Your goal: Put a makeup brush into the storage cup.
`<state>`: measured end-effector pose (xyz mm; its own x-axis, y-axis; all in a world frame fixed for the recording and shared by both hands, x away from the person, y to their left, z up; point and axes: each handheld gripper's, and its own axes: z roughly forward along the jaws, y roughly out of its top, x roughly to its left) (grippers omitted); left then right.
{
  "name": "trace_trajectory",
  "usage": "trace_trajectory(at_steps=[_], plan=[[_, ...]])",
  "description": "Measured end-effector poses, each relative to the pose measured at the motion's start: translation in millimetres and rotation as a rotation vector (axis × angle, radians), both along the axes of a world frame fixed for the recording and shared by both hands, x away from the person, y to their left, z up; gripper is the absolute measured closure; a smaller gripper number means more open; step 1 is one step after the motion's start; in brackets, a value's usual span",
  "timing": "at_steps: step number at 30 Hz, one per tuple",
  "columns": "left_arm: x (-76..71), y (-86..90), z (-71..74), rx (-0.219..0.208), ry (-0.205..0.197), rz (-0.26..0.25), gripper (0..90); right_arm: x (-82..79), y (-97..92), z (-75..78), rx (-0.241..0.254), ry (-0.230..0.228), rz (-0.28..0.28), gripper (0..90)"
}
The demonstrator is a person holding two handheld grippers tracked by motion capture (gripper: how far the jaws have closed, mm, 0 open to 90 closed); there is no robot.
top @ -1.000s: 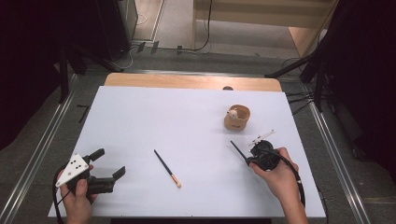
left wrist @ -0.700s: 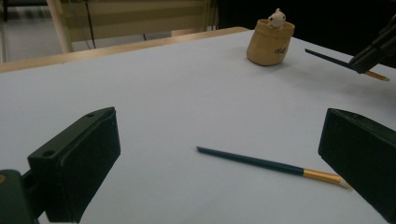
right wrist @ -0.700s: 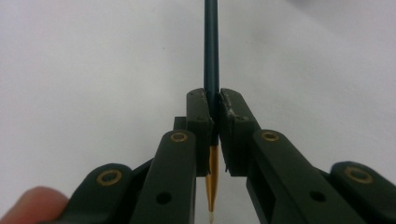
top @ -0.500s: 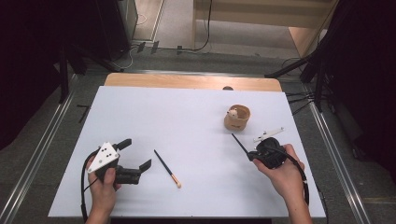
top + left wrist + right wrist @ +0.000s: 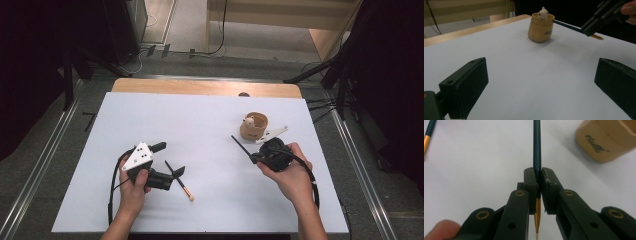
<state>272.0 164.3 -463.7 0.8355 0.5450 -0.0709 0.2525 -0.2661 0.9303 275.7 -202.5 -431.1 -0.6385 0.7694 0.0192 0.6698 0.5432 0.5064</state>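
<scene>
Your high view looks forward and down from above your side of the white table (image 5: pixel 210 125). Your left gripper view skims low across it toward the tan pot (image 5: pixel 541 28). Your right gripper view sits close, sharing that pot (image 5: pixel 606 141).

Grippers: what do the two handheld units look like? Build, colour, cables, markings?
Both black. Left gripper carries a grey three-cornered plate with dark dots; a black cable loops from it. Right gripper has linked arms with brass-coloured pivot rivets and flat jaws, black cable trailing. Forearms bare, no sleeves.
</scene>
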Motion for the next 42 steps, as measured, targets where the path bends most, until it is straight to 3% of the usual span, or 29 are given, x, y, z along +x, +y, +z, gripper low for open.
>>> trace_trajectory(at_steps=[1,3,8,23,32,38,42], plan=[[0.0,-0.9,-1.5,0.000,0.004,-0.008,0.0,-0.9,5.0,-4.8,0.002,0.015,0.031,84.8],[0.1,-1.1,-3.1,0.001,0.012,-0.017,0.0,-2.1,6.5,-5.8,0.009,0.022,0.039,84.8],[-3.4,-1.1,-1.6,-0.015,0.016,-0.044,0.0,-8.0,15.9,-5.7,0.013,0.012,0.096,84.8],[-6.2,-3.3,-0.5,-0.030,0.036,-0.106,0.0,-18.2,29.6,3.0,0.013,-0.021,0.178,84.8],[-8.2,-9.3,0.3,-0.041,0.047,-0.181,0.0,-23.2,41.3,5.8,0.033,-0.027,0.254,84.8],[-7.3,-11.0,0.4,-0.064,0.080,-0.249,0.0,-29.1,49.0,10.7,0.042,-0.043,0.326,84.8],[-7.4,-11.9,0.6,-0.059,0.081,-0.254,3.8,-32.5,54.8,12.8,0.042,-0.041,0.352,84.8]])
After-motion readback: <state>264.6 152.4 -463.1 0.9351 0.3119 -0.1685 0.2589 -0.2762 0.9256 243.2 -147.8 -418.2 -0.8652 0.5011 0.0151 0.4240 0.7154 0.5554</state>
